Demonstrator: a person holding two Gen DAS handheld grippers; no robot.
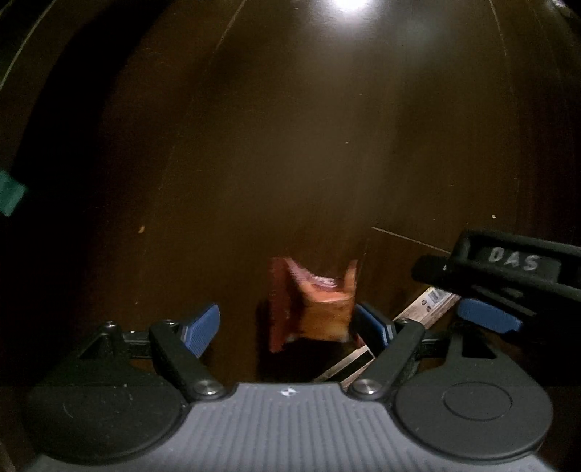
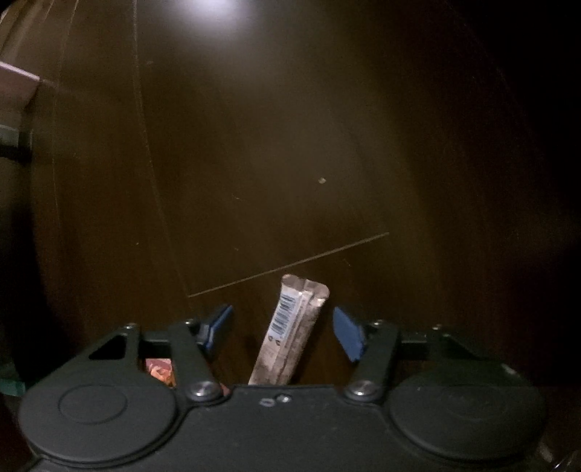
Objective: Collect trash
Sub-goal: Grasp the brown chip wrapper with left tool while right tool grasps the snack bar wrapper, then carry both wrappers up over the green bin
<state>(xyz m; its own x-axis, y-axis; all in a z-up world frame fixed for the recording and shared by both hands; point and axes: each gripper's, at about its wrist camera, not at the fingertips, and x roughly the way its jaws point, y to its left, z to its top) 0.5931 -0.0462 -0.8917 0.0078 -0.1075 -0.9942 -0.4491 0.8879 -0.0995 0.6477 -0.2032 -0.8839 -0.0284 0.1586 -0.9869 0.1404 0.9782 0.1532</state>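
Pointing straight down at the dark wooden floor [image 1: 290, 145], both of them, side by side. Left gripper [image 1: 288, 323] low over a crumpled orange-red wrapper [image 1: 312, 308], blue pads spread wide; right-hand pad [image 1: 374, 323] right up against the wrapper's edge, left-hand pad [image 1: 203, 326] well clear of it, so released, nothing pinched. Wrapper blurred, print on it unreadable. Over at the right edge of the left wrist view, the other tool's black body with "DAS" handwritten in pale letters on a dark label [image 1: 514, 259], one of its blue pads just below. Right gripper [image 2: 283, 332] straddling a long brownish snack-bar wrapper [image 2: 290, 334], lying lengthwise between the fingers on the floor, barcode on a white panel facing up, no brand name legible. Gaps showing on both sides between blue fingertips [image 2: 348, 332] and wrapper: jaws parted, not clamped on it. A sliver of the orange-red wrapper peeking through the linkage at lower left in the right wrist view. Lamp glare [image 2: 214, 7] bouncing off the boards at the top. Pale crumb [image 2: 321, 180] on the floor farther out.
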